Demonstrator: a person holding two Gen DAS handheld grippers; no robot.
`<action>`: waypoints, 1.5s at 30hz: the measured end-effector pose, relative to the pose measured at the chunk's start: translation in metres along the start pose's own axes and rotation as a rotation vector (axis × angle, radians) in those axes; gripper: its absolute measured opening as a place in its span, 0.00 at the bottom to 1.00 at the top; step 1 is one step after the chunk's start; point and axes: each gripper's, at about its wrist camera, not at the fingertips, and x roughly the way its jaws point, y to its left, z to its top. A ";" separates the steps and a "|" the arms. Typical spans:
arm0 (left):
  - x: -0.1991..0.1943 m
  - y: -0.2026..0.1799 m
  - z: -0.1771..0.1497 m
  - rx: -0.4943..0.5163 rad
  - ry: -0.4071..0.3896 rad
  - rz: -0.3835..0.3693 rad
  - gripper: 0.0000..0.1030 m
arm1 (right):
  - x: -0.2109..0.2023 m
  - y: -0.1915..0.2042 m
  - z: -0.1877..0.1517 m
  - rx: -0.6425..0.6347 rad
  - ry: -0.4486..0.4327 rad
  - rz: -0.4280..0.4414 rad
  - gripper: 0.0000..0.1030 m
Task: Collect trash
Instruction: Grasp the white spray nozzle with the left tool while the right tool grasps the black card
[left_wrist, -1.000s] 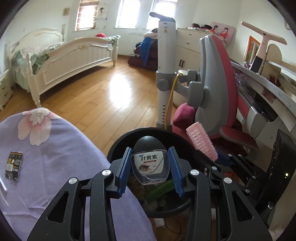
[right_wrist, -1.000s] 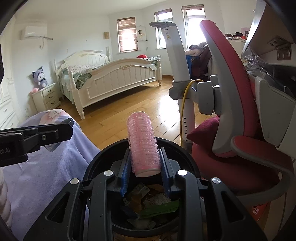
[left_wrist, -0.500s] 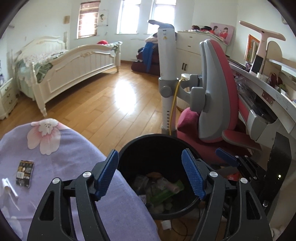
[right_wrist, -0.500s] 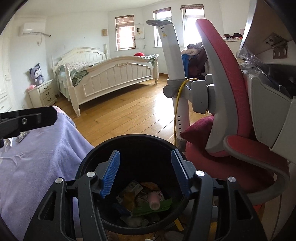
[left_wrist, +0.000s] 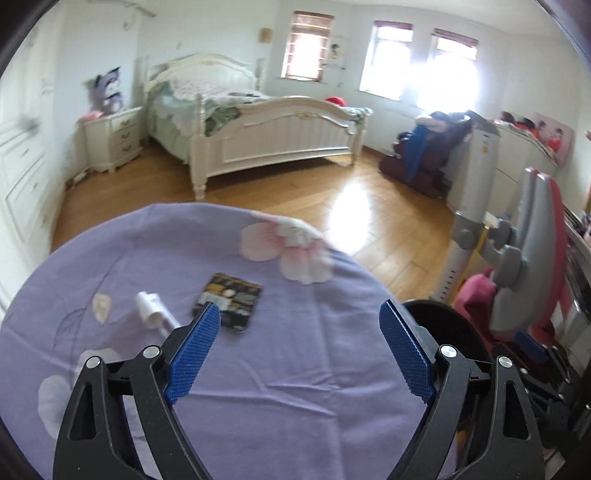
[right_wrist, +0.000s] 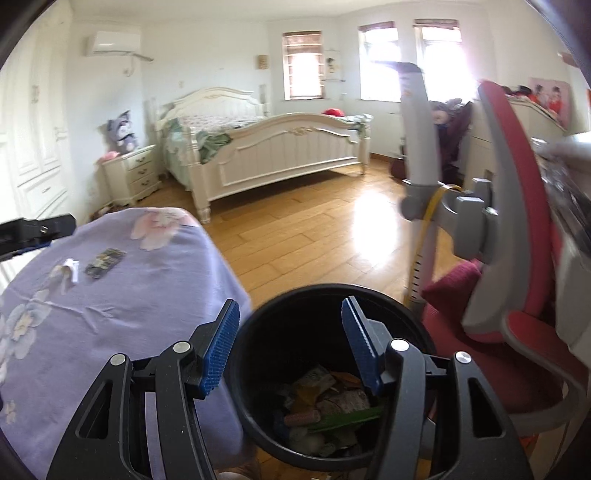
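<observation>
Left wrist view looks down, close over the purple-covered worktop (left_wrist: 295, 369), facing the far bed (left_wrist: 266, 125). Right wrist view sits above the bin (right_wrist: 332, 295), same heading. Both share worktop, bed and bin.

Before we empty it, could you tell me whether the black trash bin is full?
Not full. In the right wrist view, the black trash bin holds wrappers and a pink roller only at its bottom; bare inner wall shows above.

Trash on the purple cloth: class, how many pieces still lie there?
2. A dark packet lies near the middle of the purple cloth; a white tube lies just to its left. More may be hidden behind the left gripper.
</observation>
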 end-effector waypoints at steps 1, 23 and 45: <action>0.002 0.017 0.001 -0.030 0.013 0.030 0.84 | 0.001 0.009 0.005 -0.020 0.008 0.041 0.56; 0.070 0.134 -0.002 -0.115 0.172 0.075 0.78 | 0.093 0.174 0.065 -0.375 0.277 0.475 0.66; 0.069 0.145 -0.002 -0.112 0.169 0.070 0.31 | 0.173 0.228 0.066 -0.575 0.429 0.521 0.75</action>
